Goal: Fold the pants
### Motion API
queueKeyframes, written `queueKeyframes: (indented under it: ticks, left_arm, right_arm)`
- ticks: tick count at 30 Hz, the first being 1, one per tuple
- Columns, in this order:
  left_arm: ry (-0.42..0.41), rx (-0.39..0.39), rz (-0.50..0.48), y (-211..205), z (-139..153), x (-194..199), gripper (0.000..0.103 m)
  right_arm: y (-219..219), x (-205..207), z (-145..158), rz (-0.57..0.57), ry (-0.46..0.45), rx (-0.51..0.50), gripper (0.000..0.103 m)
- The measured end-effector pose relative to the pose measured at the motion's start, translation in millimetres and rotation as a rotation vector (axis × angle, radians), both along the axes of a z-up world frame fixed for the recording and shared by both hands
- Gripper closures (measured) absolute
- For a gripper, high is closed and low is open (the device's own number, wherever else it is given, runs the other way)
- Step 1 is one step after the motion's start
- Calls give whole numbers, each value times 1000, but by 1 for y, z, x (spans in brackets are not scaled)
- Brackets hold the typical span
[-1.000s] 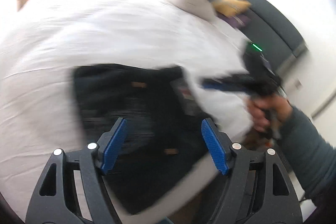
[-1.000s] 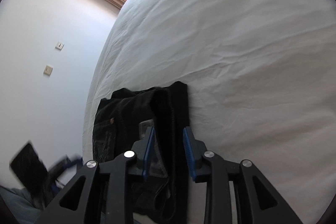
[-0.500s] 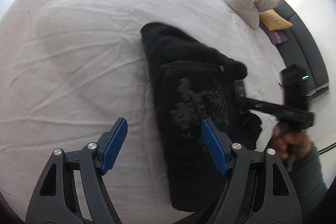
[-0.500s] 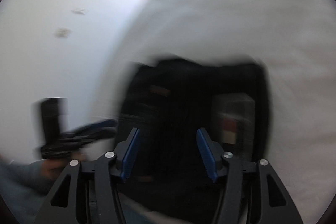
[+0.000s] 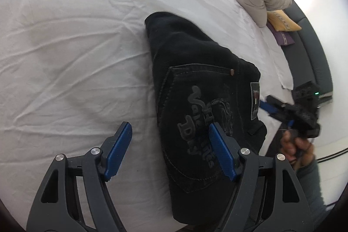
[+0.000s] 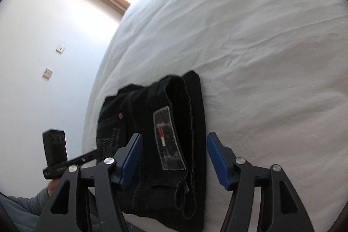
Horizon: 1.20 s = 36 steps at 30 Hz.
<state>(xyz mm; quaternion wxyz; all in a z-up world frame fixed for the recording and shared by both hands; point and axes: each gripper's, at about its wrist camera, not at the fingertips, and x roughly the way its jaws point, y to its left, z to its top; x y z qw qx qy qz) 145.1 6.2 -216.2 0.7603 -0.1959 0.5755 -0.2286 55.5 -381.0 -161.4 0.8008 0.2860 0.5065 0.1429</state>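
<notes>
Pants (image 5: 202,114) are down on the bed (image 5: 71,53), folded into a compact black bundle near the bed's edge, back pocket and embossed lettering facing up. Nothing is holding them.

Left claw (image 5: 169,151) – wide, empty, hovering above. Its right pad (image 5: 221,153) sits over the pocket, its left pad over bare sheet, so the bundle's long edge runs up between them.

Right claw (image 6: 171,162) – jaws have just been opening, now wide and clear of the cloth. The waistband with the leather patch (image 6: 168,138) lies under the gap, but the pads don't press on it. From the left wrist view it sits just beyond the bundle's far side, in the person's hand (image 5: 295,145).

Handling, my read:
- Looks like denim: heavyish, fairly stiff for cloth, not slippery, not fragile. Holds a crease, but the stacked layers will spring or slide if lifted from one corner.
- Waistband end is thickest – seams, patch, rivet (image 6: 120,116). Jaws need to stay wide to get over it.
- If another fold or a squaring-up is wanted, pinch all layers at the two corners of one short end, one claw each, and carry them over together. Grabbing only the top layer would peel the stack open.
- Bundle is close to the bed edge, so dragging it that way risks it sliding off.

Fold looks about done.
</notes>
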Motion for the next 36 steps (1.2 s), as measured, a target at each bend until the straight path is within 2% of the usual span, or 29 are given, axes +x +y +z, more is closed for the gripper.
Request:
queueKeyframes:
  ticks: [3,5,7,10,11,12,14,16,20,23,28,33,36]
  left_arm:
    - [40,-52,10,7,-8,6,31]
    - [54,-68,-6,6,-10,7,31]
    - [65,-77,-15,4,-13,9,31]
    - [74,-76,-49,-8,-12,10,32]
    - [69,-64,-77,-16,-11,11,36]
    - [63,-55,-101,-26,-10,12,49]
    - [49,2,-116,-38,-9,13,52]
    - [40,21,-118,-43,-9,14,58]
    - [19,18,-119,-45,-2,11,73]
    - [-8,12,-118,-44,8,7,78]
    - [-49,-10,-107,-24,33,4,80]
    - [-173,52,-86,12,81,15,80]
    - [-209,107,-75,38,95,37,80]
  right_arm:
    - [2,8,-23,7,68,30,39]
    - [1,13,-34,8,80,64,39]
    - [3,16,-36,11,72,80,39]
    - [18,21,-34,60,74,52,46]
    - [25,22,-33,82,74,15,52]
    - [30,24,-32,90,74,-15,55]
    - [32,23,-29,81,77,-29,65]
    - [33,20,-26,72,73,-44,70]
    - [52,12,-13,60,51,-124,77]
    - [69,8,5,67,14,-195,82]
    - [103,-1,43,106,-66,-289,83]
    - [128,13,76,130,-144,-278,83]
    - [147,36,90,157,-179,-275,84]
